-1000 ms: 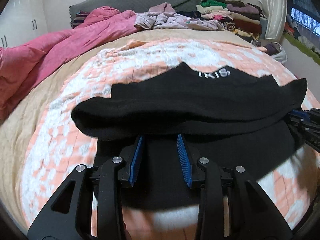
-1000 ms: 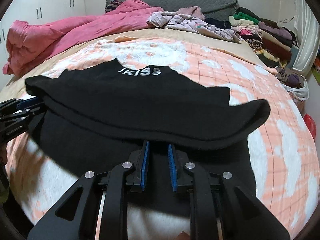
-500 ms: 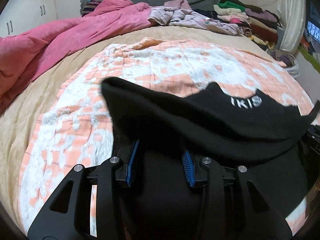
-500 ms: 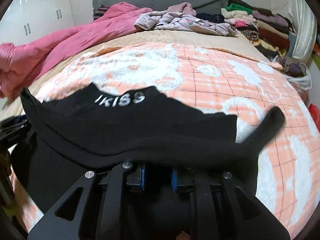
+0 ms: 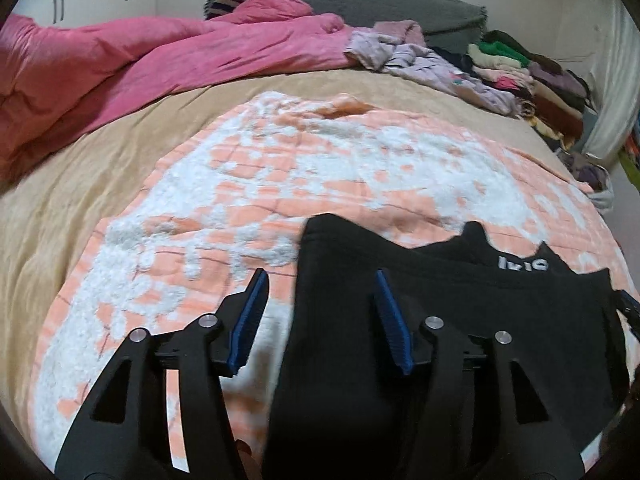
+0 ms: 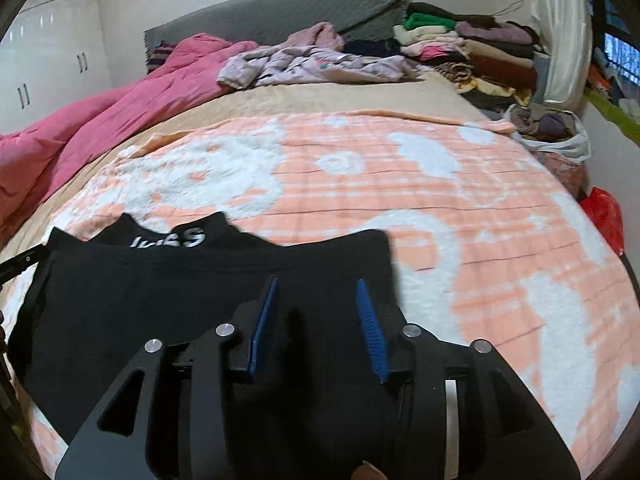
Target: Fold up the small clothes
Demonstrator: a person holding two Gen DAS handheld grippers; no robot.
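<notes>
1. While the black garment (image 5: 460, 344) lies folded flat on the near part of the bed's orange-and-white blanket (image 5: 320, 168), its white lettering (image 6: 176, 239) peeks from the layer beneath, along the far edge.
2. Left gripper (image 5: 320, 316): jaws spread wide, holding nothing; it hovers over the garment's left edge, one blue pad above blanket, the other above cloth.
3. Right gripper (image 6: 316, 324): jaws likewise wide apart and empty, poised over the garment's right portion, near its right edge.
4. Step in hand, as judged: the first fold looks laid, with both grippers free for the next one.
5. Handling note: take the next pinch at matching corners, catching both layers together so the upper one does not slide; lift little, carry evenly, and lay edges flush.
6. Risk: thick soft fabric may bunch at the crease; press it flat before re-gripping.
7. Surroundings: pink duvet (image 5: 120, 64) at the far left side of the bed, stacked clothes (image 6: 472, 48) at the far right corner.
</notes>
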